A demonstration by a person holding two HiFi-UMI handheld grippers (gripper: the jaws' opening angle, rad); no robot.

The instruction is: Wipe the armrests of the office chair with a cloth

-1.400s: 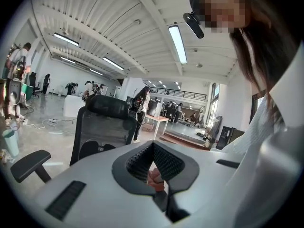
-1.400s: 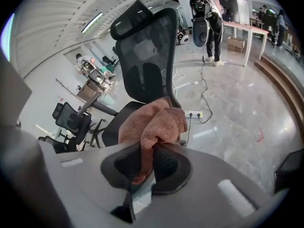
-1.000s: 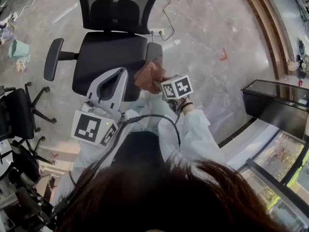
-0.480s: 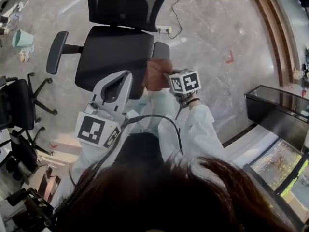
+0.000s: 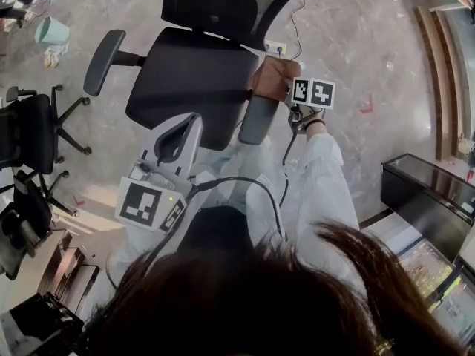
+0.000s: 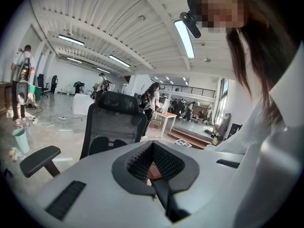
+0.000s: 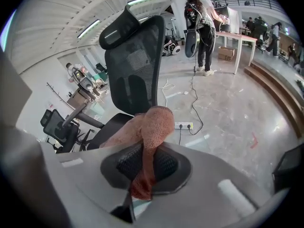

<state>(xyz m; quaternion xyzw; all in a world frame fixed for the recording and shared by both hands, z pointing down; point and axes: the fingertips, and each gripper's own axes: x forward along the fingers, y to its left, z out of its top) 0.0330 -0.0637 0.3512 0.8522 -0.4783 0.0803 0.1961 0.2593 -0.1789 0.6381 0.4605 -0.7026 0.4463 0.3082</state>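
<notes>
A black office chair stands before me, its mesh back upright. The brown cloth lies bunched on the far end of the chair's right armrest, whose grey pad shows bare nearer me. My right gripper is shut on the cloth, which hangs pinched between its jaws. The left armrest has nothing on it. My left gripper hovers over the seat's front edge, shut and holding nothing.
More black chairs stand at the left. A power strip with a cable lies on the floor behind the chair, and a teal bin is at far left. A dark glass-topped cabinet is at right. People stand in the background.
My right gripper has slid the cloth away from me along the right armrest, from its near end to its far end. The left gripper has hardly moved.
</notes>
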